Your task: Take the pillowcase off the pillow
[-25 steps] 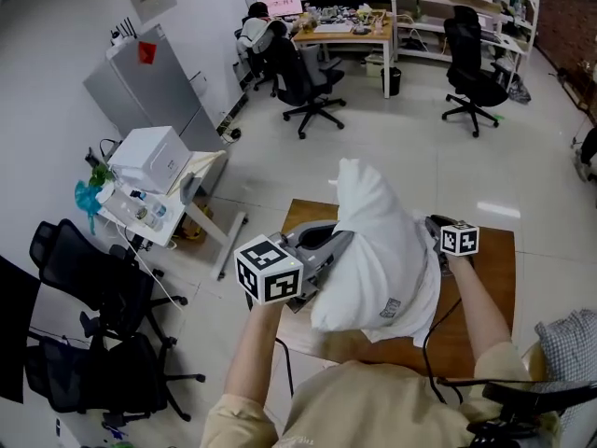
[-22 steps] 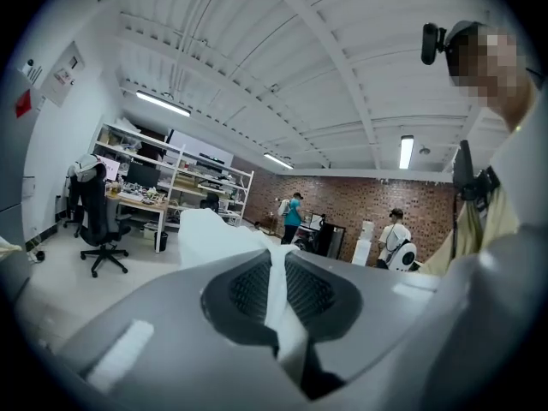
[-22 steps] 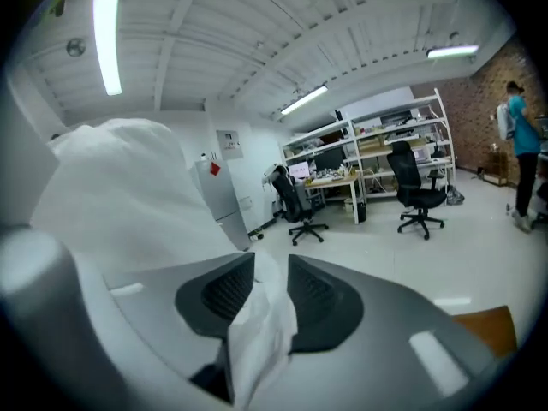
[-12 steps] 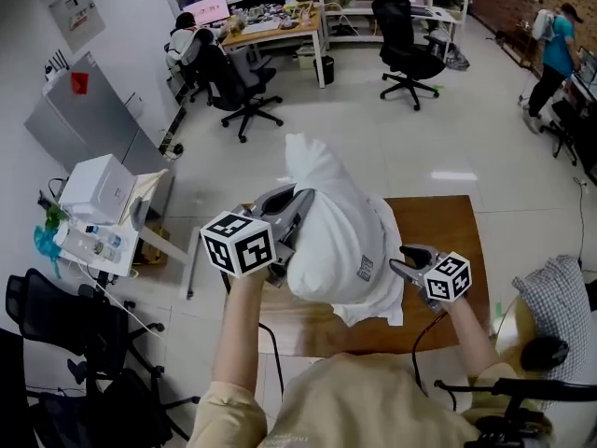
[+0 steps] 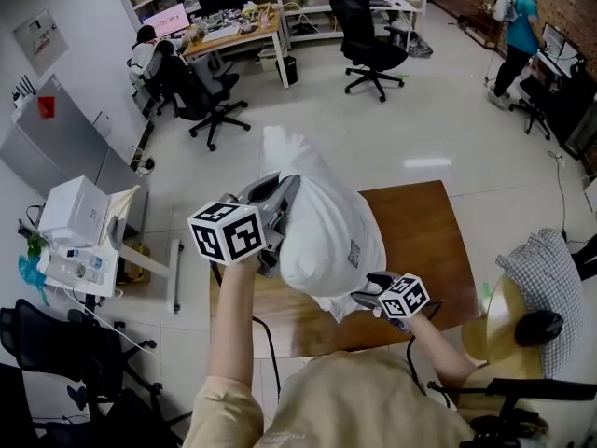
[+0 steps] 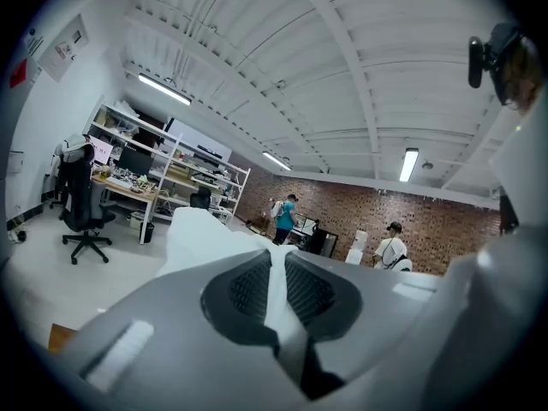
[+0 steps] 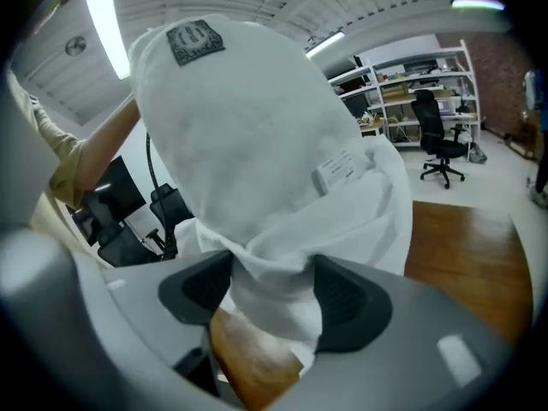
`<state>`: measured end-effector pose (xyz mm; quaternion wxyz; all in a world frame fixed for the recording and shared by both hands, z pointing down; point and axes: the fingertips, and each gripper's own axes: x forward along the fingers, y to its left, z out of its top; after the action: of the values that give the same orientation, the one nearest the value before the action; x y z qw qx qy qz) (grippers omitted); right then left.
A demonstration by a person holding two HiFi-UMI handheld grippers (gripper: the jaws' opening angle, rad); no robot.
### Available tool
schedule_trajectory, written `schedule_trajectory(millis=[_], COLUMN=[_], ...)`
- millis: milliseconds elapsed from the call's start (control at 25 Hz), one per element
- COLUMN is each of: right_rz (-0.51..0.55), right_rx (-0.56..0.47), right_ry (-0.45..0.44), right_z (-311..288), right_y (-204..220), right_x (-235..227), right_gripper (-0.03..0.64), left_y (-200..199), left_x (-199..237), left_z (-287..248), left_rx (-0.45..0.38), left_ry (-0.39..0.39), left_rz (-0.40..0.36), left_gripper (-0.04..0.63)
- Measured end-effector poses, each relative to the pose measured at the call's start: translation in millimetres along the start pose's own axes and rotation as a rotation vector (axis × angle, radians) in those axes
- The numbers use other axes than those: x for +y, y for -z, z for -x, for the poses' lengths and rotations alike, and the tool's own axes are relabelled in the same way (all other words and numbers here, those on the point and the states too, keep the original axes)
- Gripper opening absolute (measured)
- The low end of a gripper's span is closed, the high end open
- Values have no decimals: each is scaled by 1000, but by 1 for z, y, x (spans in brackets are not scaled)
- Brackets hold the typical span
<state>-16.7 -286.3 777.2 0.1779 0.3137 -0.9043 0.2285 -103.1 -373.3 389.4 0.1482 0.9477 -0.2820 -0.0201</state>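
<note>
- The right tool [image 5: 367,295] hangs above the near edge of the surface. Its jaws are opening, with the bunched open end of the white pillowcase [image 5: 326,236] loose between them.
- The pillowcase is soft, matte, creased cloth with a small sewn label. It hangs plump and rounded in the air over the wooden surface [image 5: 438,241], left of its middle.
- The left tool [image 5: 284,189] is clenched on a thin fold of that cloth at the bundle's upper left side.
- The task looks barely begun. The pillow appears fully sheathed, so the whole pull-off is left to do.
- Beyond the far edge are a glossy pale floor [image 5: 448,110] and black office chairs [image 5: 368,21].
</note>
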Motion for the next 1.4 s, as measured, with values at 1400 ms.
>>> schedule_trajectory(millis=[1400], right_rz=[56], right_rx=[-212], right_ry=[12], right_z=[36], right_y=[-129], right_x=[-165], right_gripper=[264], left_y=[47], left_x=[-2], left_z=[43], left_rx=[-27], left_ry=[-89], left_rz=[-164], left_gripper=[17])
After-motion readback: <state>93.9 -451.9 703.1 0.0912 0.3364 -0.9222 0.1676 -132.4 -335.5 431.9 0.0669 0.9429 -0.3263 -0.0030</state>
